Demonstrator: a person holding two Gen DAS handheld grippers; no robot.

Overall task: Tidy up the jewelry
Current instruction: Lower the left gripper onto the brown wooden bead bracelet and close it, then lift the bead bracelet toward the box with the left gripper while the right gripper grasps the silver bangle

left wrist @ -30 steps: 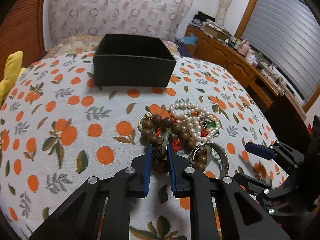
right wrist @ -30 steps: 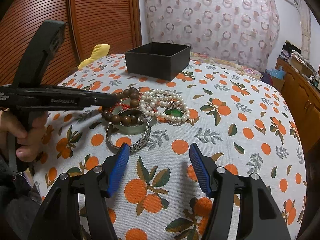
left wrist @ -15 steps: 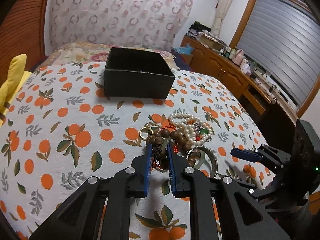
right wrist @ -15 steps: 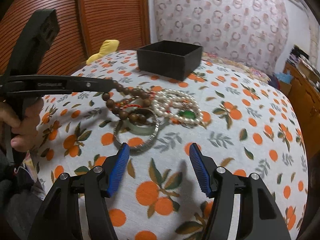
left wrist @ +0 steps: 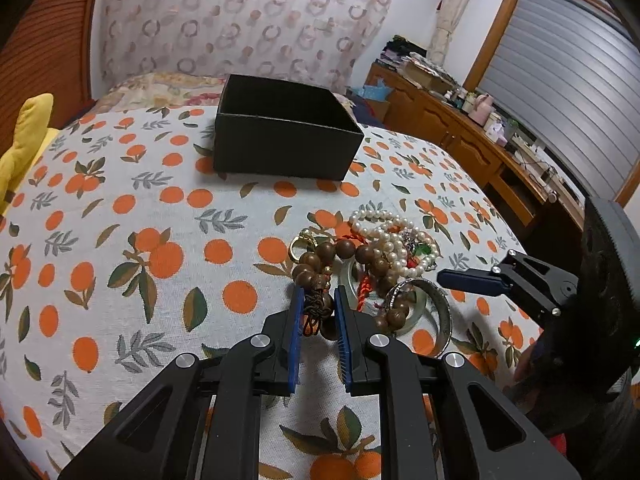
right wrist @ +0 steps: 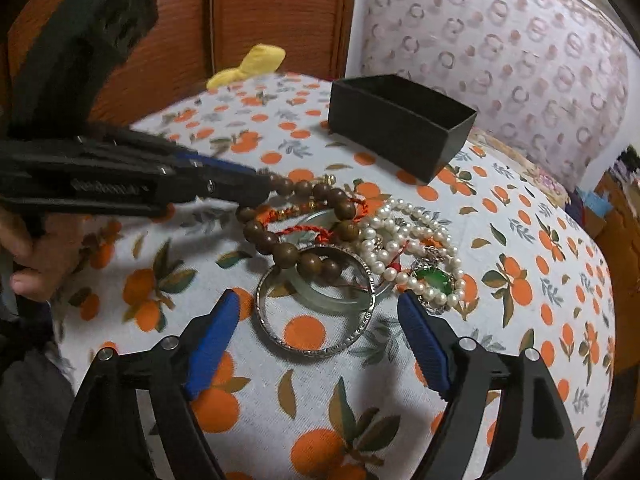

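Gripping the knotted end of a wooden bead bracelet (left wrist: 320, 304), the left gripper (left wrist: 318, 336) is seen with its blue-padded fingers (left wrist: 295, 336) drawn narrow on the dark cord knot and the adjoining beads. From the right wrist view the same bracelet (right wrist: 298, 232) is shown as a loop of large brown beads, one end raised at the left gripper (right wrist: 256, 188), the rest draped over the heap of jewelry.

The heap is laid on an orange-patterned cloth (left wrist: 120, 240), right of centre. Listed within it: a pearl strand (right wrist: 404, 240), coiled, at the far right of the heap; a green pendant (right wrist: 434, 278), lodged among the pearls; a silver bangle (right wrist: 316, 304), at the near edge; a pale jade bangle (right wrist: 332, 296), lying inside and partly across the silver one; a red cord (right wrist: 308, 232), tangled under the beads; a gold ring (left wrist: 300, 244), at the far left edge of the heap.

The right gripper (right wrist: 316, 340) is held with fingers spread wide, nothing between them, poised near the silver bangle, one finger to each side of it.

A black open-topped box (left wrist: 284, 140) is placed at the far side of the cloth, well apart from the heap. A yellow soft item (left wrist: 24, 140) is noted at the far left edge.
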